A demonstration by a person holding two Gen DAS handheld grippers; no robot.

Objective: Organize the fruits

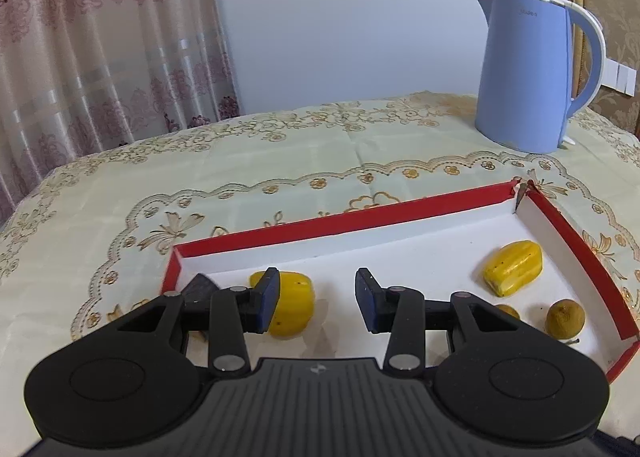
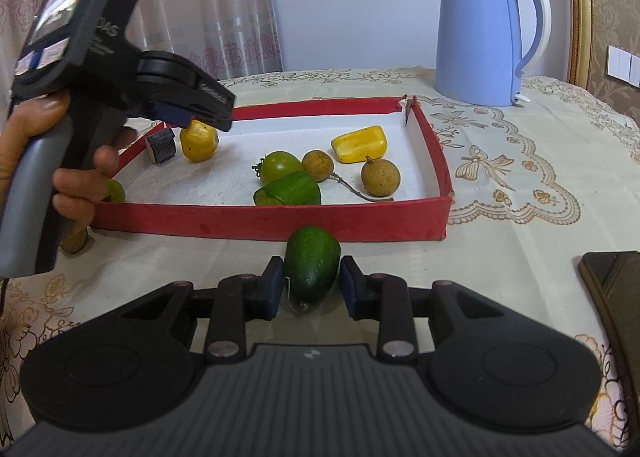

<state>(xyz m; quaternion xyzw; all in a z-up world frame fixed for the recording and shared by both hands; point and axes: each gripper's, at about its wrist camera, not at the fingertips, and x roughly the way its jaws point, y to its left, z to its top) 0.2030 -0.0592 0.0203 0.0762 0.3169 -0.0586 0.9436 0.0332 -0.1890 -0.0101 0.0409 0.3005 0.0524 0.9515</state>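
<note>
Outside the red tray (image 2: 280,221) on the desk (image 2: 500,257), the green avocado (image 2: 312,269) sits clamped across its belly in the right gripper (image 2: 308,289) jaws, looking firm, smooth and slippery, while the left gripper (image 1: 316,299) jaws hang apart, empty, over the tray.

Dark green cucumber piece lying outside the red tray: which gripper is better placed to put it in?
Right. The right gripper already brackets the dark green cucumber piece just outside the red cardboard tray. The left gripper is empty over the tray, beside a yellow fruit chunk.
</note>
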